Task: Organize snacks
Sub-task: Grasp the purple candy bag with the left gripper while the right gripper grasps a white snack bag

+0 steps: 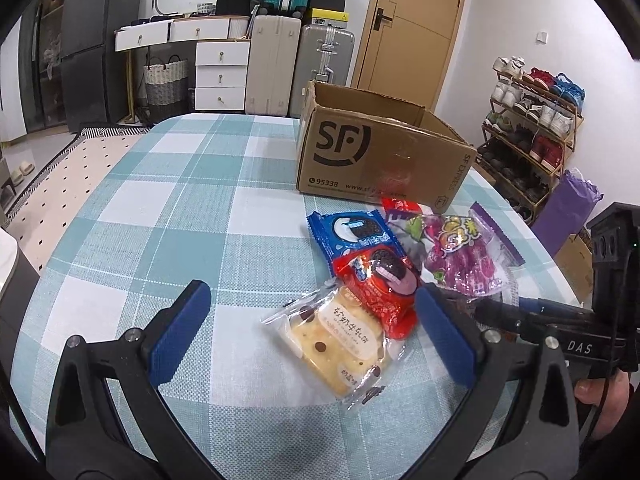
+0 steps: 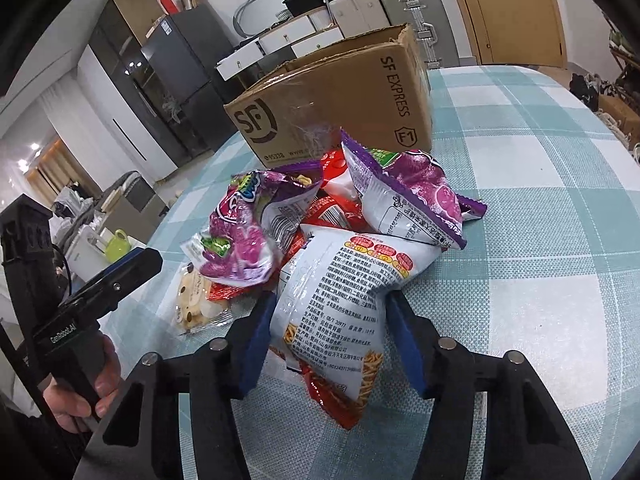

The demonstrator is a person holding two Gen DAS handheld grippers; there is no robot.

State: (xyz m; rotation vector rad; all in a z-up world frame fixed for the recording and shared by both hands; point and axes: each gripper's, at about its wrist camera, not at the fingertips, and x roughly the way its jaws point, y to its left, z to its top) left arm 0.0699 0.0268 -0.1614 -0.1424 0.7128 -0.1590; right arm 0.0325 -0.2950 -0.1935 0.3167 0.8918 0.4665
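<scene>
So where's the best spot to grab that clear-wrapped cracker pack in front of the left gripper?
Grip the cracker pack across its narrow width at mid-body, coming down from above and the near side. It lies flat on the tablecloth, its far end tucked against the red Oreo pack, so the near half is free. The left gripper is open, straddling it.

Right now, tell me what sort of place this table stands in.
Most likely a lived-in room of a home, used partly for storage: a tiered metal shoe rack full of shoes, hard-shell suitcases stacked against the wall, and a white chest of drawers beside a wooden door.
</scene>
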